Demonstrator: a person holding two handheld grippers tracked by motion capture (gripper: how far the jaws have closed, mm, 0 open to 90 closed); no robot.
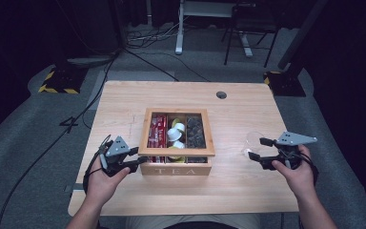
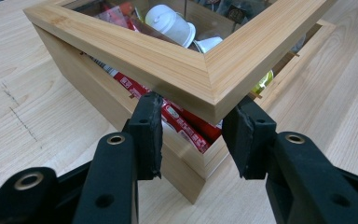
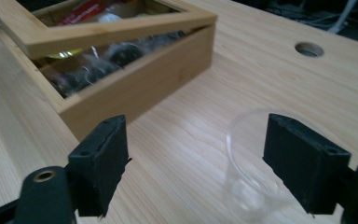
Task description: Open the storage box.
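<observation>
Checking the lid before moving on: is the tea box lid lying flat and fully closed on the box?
No: the lid is raised off the box at its corner, with a gap showing red packets.

Bare table (image 1: 124, 98) L, far + near of tea box (image 1: 176, 169); clear cup (image 1: 255, 140) blocking R side.

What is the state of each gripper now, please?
Left gripper: closed on the lid corner of the tea box, lifting it.
Right gripper: open, holding nothing.

Dark studio lab, black curtains (image 1: 38, 24), floor cables (image 1: 147, 38), stands (image 1: 59, 78)
</observation>
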